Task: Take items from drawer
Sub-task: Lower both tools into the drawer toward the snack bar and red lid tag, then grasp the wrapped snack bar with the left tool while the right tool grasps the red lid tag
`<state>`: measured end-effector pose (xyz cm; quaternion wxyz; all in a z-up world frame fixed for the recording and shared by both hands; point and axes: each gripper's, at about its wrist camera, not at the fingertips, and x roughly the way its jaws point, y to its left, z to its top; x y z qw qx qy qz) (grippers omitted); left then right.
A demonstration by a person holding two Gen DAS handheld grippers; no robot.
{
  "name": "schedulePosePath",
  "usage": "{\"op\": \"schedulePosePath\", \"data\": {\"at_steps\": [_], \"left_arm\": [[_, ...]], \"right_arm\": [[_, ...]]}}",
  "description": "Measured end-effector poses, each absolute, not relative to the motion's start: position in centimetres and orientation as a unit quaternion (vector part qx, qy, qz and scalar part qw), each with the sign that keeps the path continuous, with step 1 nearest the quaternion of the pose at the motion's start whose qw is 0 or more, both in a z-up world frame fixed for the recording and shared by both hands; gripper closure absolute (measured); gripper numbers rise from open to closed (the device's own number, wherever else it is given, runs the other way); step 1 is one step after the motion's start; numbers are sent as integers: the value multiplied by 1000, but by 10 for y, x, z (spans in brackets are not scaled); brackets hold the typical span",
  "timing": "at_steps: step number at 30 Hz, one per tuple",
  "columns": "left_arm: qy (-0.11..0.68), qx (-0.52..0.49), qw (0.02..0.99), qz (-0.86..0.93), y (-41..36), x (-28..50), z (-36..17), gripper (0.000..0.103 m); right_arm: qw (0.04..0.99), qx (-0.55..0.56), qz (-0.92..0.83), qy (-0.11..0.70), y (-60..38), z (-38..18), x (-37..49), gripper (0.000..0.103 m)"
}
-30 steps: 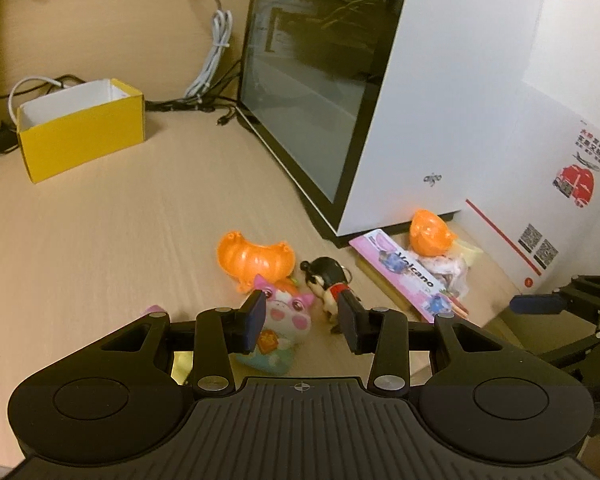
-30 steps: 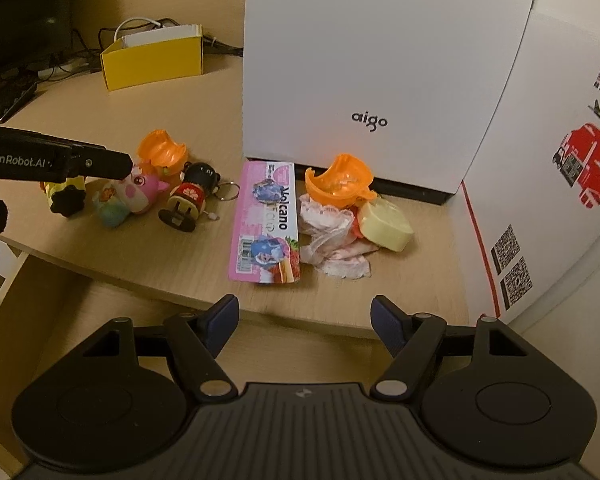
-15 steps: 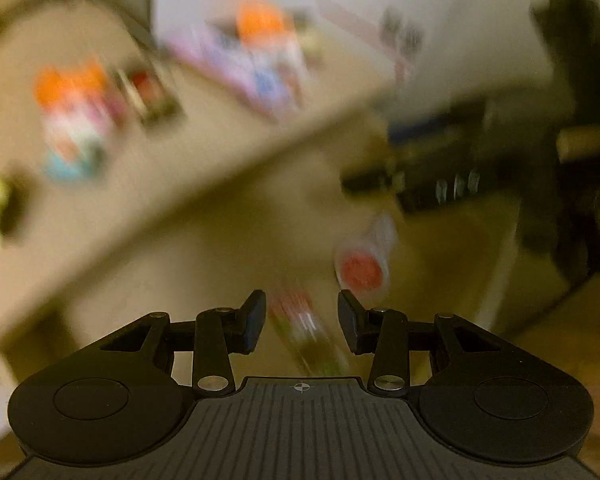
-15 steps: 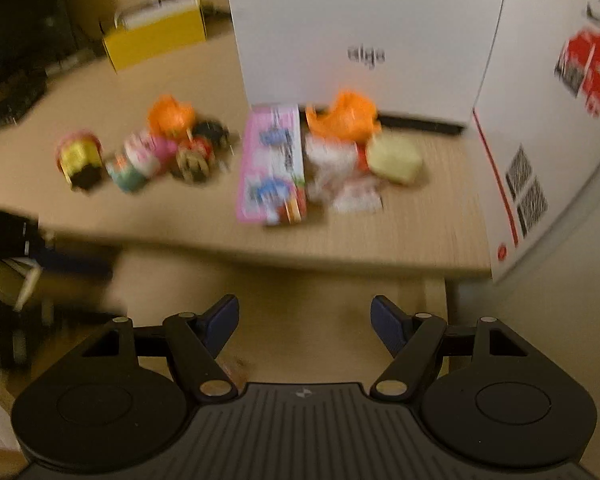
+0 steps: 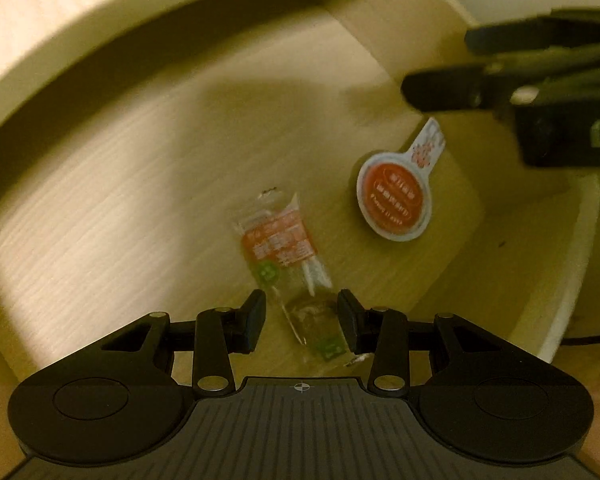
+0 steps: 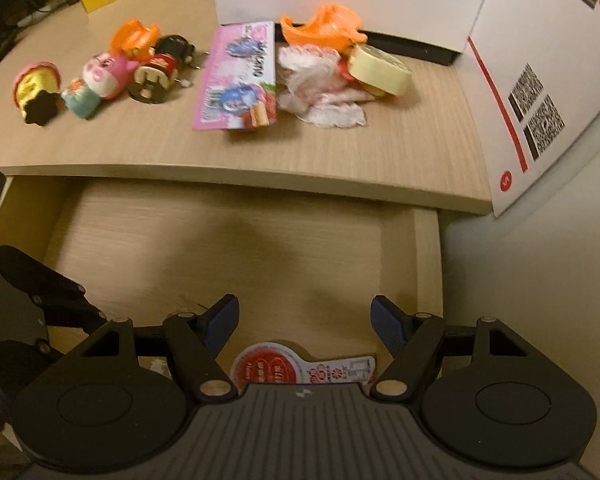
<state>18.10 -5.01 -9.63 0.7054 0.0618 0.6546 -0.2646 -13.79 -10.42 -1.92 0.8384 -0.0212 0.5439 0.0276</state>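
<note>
Now both apart: left hand-held gripper (image 5: 302, 316) over clear packet (image 5: 290, 264) w/ nothing clamped, right hand-held gripper (image 6: 304, 326) above round lid (image 6: 266, 366) in drawer (image 6: 426, 256).

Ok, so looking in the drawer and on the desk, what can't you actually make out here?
- Clear sachet, left wrist view: print blurred, its near end behind the left gripper.
- Round red-lidded cup, right wrist view: mostly hidden by the right gripper body; label unreadable.
- Drawer front corners: cut off by both grippers' bodies.
- White crumpled wrapper on the desk: contents unclear.

Sachet (image 5: 284, 256) left of cup (image 5: 394, 200)
</note>
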Motion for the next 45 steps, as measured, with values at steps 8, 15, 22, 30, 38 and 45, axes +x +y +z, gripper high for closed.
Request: {"op": "schedulePosePath", "data": {"at_steps": [8, 15, 22, 30, 38, 45], "left_arm": [[637, 101, 715, -269, -62, 180, -96, 60], [619, 145, 726, -264, -54, 170, -91, 72], [590, 180, 751, -237, -26, 164, -85, 73], [604, 104, 765, -200, 23, 172, -82, 73], [612, 53, 767, -184, 45, 170, -79, 73], [614, 39, 769, -176, 53, 169, -76, 72]], "right_arm": [[835, -41, 34, 548, -108, -24, -135, 30], [833, -59, 47, 548, -109, -25, -135, 30], [799, -109, 109, 582, -91, -43, -137, 30], [743, -187, 169, 620, -66, -78, -140, 30], [717, -213, 211, 630, -58, -95, -133, 60], [716, -234, 239, 613, -36, -97, -122, 65]]}}
